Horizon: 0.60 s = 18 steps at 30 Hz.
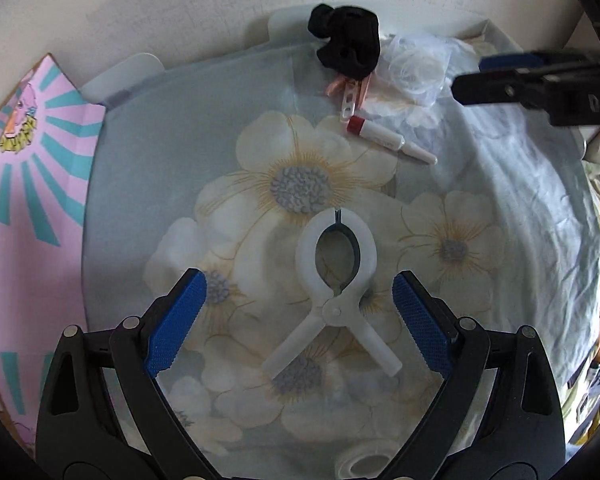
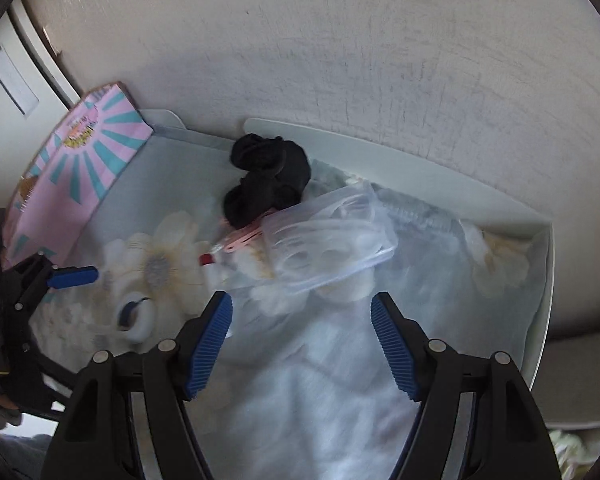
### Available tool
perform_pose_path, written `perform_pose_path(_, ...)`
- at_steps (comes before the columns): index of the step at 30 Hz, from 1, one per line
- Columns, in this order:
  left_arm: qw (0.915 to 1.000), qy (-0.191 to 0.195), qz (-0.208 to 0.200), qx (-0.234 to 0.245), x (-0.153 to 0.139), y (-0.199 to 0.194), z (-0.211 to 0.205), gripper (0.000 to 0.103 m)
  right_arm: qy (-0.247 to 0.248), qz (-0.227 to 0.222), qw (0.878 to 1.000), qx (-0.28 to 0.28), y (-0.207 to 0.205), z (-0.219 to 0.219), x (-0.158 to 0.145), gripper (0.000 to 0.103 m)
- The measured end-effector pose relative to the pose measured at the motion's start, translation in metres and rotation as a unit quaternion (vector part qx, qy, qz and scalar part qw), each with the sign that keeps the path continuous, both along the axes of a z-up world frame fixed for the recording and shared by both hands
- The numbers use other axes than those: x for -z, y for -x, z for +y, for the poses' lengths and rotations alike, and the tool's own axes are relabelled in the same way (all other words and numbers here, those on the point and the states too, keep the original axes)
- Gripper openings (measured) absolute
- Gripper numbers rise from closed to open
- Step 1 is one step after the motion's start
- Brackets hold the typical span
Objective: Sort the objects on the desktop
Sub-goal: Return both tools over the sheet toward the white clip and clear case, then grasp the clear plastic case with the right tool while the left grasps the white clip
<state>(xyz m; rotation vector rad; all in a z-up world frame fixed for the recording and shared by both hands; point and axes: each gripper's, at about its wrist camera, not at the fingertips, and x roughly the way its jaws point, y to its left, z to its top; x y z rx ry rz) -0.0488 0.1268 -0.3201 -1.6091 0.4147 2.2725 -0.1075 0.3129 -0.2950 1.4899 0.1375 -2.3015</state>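
Note:
A large white plastic clamp point(image 1: 336, 288) lies on the flowered cloth point(image 1: 160, 168), directly between the blue pads of my left gripper point(image 1: 300, 304), which is open and touches nothing. Farther back lie a white tube with a red cap point(image 1: 388, 138), small pink and white clips point(image 1: 352, 94), a black bundle of fabric point(image 1: 346, 46) and a clear plastic bag point(image 1: 416, 68). My right gripper point(image 2: 302, 316) hangs open above the cloth, just short of the clear bag point(image 2: 332, 240) and black bundle point(image 2: 268, 180). The clamp point(image 2: 138, 318) and left gripper point(image 2: 72, 276) show at its left.
A pink and teal box point(image 1: 32, 184) stands at the left edge. A white tray rim point(image 2: 380, 148) runs along the wall behind the objects and turns down the right side. The right gripper's arm point(image 1: 540, 84) reaches in at upper right. A white ring point(image 1: 368, 462) lies near the bottom.

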Motion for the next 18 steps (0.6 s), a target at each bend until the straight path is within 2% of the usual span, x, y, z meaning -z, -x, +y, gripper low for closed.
perform_pose_path(3, 1.0, -0.001, -0.001, -0.007, 0.004, 0.0, 0.001, 0.095, -0.026, 0.007, 0.999, -0.018, 0.01, -0.003, 0.007, 0.068)
perform_pose_path(13, 0.9991, -0.03, -0.003, -0.029, 0.007, 0.005, -0.002, 0.096, -0.036, -0.013, 0.996, -0.08, 0.032, -0.009, 0.024, 0.068)
perform_pose_path(18, 0.9991, -0.032, 0.002, -0.027, 0.008, 0.001, -0.002, 0.096, -0.052, -0.001, 0.993, -0.105, 0.035, -0.015, 0.026, 0.068)
